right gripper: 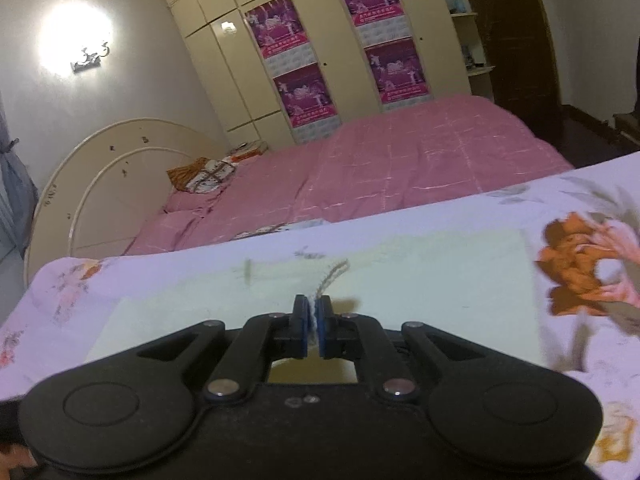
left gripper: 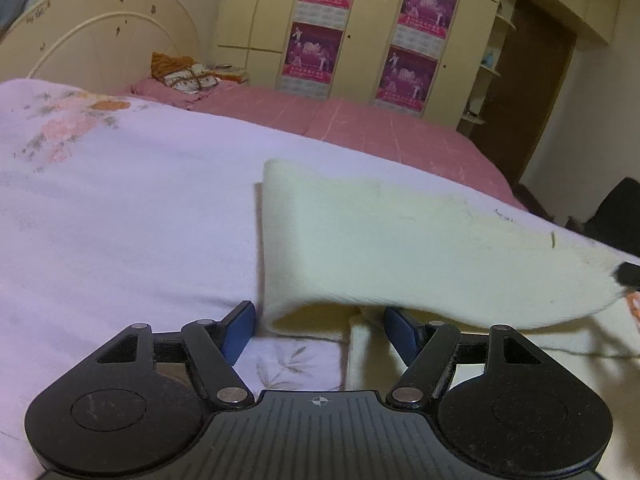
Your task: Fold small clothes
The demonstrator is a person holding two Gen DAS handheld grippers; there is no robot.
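Lying on the lilac floral sheet (left gripper: 120, 208) of the bed, a cream knitted garment (left gripper: 400, 240) is seen with one part lifted clear of the fabric beneath. In the left wrist view, this raised flap is stretched from about the centre towards 3 o'clock, where a dark fingertip is glimpsed at its far corner. The left gripper (left gripper: 320, 320) is held low at 6 o'clock with its jaws released and spread wide; nothing is gripped between them, and the folded edge of the garment is seen just ahead of the blue pads (left gripper: 240, 326).

In the right wrist view, the right gripper (right gripper: 314, 322) is seen with its jaws clenched on a thin edge of the cream garment (right gripper: 420, 280), a loose yarn strand (right gripper: 332, 276) rising just beyond the tips. The rest of the garment is spread flat on the sheet. A pink quilt (right gripper: 400, 160) and a wardrobe with purple posters (right gripper: 304, 92) are visible towards 12 o'clock.
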